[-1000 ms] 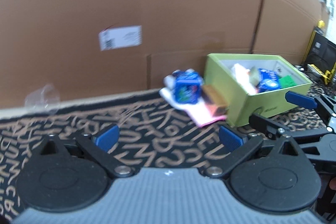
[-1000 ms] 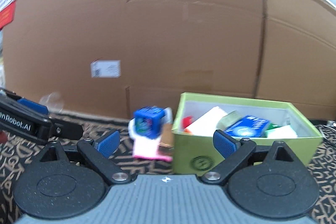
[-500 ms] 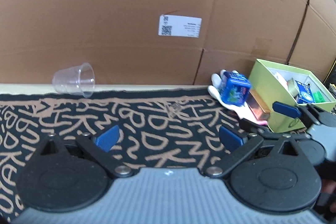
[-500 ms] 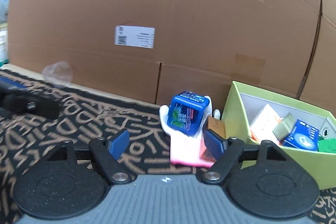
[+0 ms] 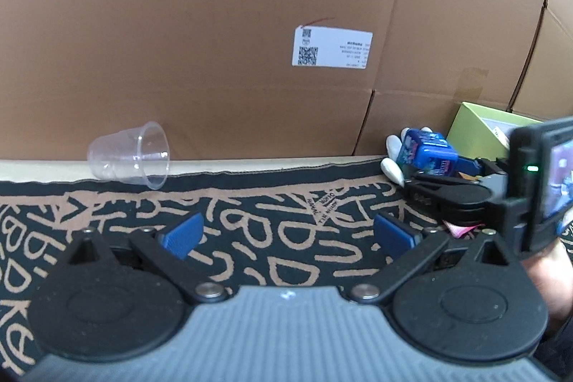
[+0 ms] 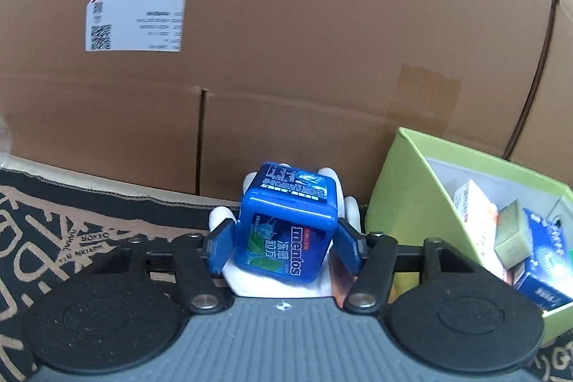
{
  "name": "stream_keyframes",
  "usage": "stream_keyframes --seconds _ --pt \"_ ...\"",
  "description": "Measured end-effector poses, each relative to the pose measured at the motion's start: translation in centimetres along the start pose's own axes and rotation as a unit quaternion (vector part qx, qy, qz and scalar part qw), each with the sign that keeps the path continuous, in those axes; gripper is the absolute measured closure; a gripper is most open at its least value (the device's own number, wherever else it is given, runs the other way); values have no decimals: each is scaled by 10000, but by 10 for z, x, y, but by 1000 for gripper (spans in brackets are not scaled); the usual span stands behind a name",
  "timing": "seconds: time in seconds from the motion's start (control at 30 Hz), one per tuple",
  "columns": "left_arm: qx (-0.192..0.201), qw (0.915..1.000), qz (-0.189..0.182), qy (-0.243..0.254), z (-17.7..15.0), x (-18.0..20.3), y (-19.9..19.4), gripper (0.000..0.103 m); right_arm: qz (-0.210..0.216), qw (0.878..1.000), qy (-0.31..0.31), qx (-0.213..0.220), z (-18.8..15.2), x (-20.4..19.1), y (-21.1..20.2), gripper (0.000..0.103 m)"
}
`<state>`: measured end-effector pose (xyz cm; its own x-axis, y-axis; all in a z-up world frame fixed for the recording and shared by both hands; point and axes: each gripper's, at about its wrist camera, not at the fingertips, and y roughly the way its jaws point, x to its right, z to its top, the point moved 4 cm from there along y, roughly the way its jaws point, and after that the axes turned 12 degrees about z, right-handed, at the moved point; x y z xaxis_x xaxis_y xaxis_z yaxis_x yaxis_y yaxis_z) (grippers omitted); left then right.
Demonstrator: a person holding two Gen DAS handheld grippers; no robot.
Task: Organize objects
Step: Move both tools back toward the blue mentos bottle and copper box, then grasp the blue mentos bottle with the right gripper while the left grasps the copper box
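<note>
A blue Mentos cube box point(image 6: 286, 231) stands on a white glove point(image 6: 222, 217) beside the green box point(image 6: 397, 203). My right gripper point(image 6: 284, 246) straddles the blue box. Its jaws are closing, and the blue pads point(image 6: 218, 247) stand right beside the box's two sides with no clear press showing. The left wrist view shows that gripper point(image 5: 447, 192) from the side at the blue box point(image 5: 428, 154). My left gripper point(image 5: 286, 235) hangs open over the patterned mat point(image 5: 250, 213) with nothing between its fingers. A clear plastic cup point(image 5: 132, 154) lies on its side at the mat's far edge.
Tall cardboard boxes point(image 5: 215, 24) wall off the back. The green box point(image 5: 469, 127) holds several small packets point(image 6: 472, 203). A pink glove cuff point(image 5: 458, 231) shows under the right gripper. A hand point(image 5: 548, 278) holds that gripper at the right edge.
My right gripper has moved in on the blue box and its jaws have narrowed around it. The left gripper has swung left, bringing the plastic cup into view.
</note>
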<state>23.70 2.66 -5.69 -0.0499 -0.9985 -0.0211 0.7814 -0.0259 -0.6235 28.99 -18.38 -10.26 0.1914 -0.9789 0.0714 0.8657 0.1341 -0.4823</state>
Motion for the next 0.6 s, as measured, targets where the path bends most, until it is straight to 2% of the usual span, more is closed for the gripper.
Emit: stream_keyframes --seconds 0.07,0.2,0.3,0.4,0.5,0.6 --pt "-49 10000 -32 52 0 3 4 0 112 9998 85 117 -6 6 -15 41" --pt "-117 9996 -134 200 3 17 11 0 661 9948 485 601 -17 22 -60 41" --pt "-166 9989 -279 339 6 34 11 0 906 9926 477 646 -26 29 -93 41" --pt "-108 9974 -473 537 6 55 7 0 1194 9911 337 487 -42 31 -121 41" --pt "-44 9946 -741 731 6 80 3 0 1030 9938 177 370 -64 34 -145 41" --pt "-19 9898 -1127 873 7 108 1 6 837 9956 294 314 -81 47 -165 41"
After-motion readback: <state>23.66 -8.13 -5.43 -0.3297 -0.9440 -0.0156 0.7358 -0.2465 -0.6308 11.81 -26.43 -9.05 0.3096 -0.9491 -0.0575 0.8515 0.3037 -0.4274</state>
